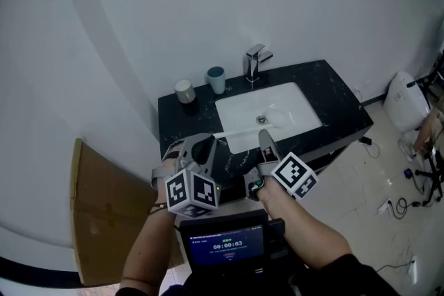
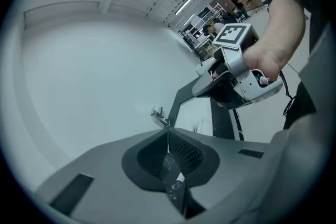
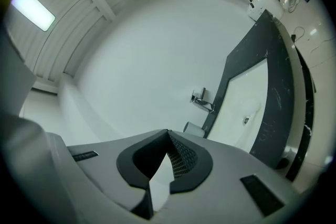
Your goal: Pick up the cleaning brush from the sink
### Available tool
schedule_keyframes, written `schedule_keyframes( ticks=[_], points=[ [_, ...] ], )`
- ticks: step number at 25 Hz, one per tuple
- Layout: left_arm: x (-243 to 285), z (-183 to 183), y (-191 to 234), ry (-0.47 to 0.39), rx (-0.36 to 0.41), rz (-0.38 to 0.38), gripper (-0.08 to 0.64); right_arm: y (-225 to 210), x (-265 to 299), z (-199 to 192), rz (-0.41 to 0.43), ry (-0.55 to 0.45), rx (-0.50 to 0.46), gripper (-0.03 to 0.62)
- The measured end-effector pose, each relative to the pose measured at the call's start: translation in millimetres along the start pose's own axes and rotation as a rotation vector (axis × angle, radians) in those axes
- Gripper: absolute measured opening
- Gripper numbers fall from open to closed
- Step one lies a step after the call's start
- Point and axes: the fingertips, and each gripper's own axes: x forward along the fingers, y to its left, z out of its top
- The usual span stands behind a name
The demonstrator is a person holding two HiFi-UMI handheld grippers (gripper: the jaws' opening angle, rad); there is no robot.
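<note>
Cardboard (image 1: 104, 218), a flat brown sheet of it, stands at the near left against the white wall (image 1: 139, 10). Just right of it you hold your left gripper (image 2: 168, 132) over the near left edge of the black marbled counter (image 1: 333, 90), tipped a little downward. Its grey jaws are clenched tip to tip with nothing between them. Beyond it, at the far left corner of the counter, a pale grey round cup (image 1: 184, 91) stands upright. A blue round cup (image 1: 216, 80) stands just to its right, close but apart. Right of them a chrome tap (image 1: 255, 63) rises at the far edge of the white rectangular sink (image 1: 239, 114), which is sunk into the counter. The cleaning brush (image 1: 279, 116) shows only as a faint pale shape on the sink floor just right of the drain (image 1: 261, 120). Its form is too faint to make out, and neither gripper touches it. Your right gripper (image 3: 168, 132) is level over the near rim of the sink and points toward the tap, its jaws pressed together and empty. The two grippers are side by side, near each other but apart. At the far right a white rounded appliance (image 1: 406, 102) stands on the pale floor (image 1: 368, 177), with dark cables (image 1: 406, 197) lying nearer you.
</note>
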Motion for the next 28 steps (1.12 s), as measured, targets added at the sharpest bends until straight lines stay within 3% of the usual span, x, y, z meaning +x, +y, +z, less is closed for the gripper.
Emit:
schedule_keyframes(
  ticks=[6, 11, 14, 17, 21, 26, 28],
  points=[
    [61, -20, 50, 0.032, 0.003, -0.019, 0.014, -28, 79, -8, -0.071, 0.036, 0.007, 0.0],
    [104, -53, 85, 0.01, -0.076, -0.114, 0.014, -54, 127, -31, -0.22, 0.06, -0.015, 0.0],
    [129, -67, 113, -0.047, -0.128, -0.159, 0.014, -68, 153, -45, -0.31, 0.033, -0.042, 0.0],
    [153, -88, 133, -0.099, -0.197, -0.24, 0.014, -86, 175, -66, -0.439, 0.024, -0.057, 0.0],
    [185, -123, 145, -0.124, -0.138, -0.404, 0.017, -102, 200, -87, -0.586, -0.009, -0.047, 0.0],
    [213, -152, 141, -0.134, -0.25, -0.585, 0.02, -122, 206, -109, -0.743, 0.016, -0.011, 0.0],
    [225, -162, 141, -0.11, -0.219, -0.605, 0.02, -134, 207, -113, -0.804, 0.036, -0.011, 0.0]
  ],
)
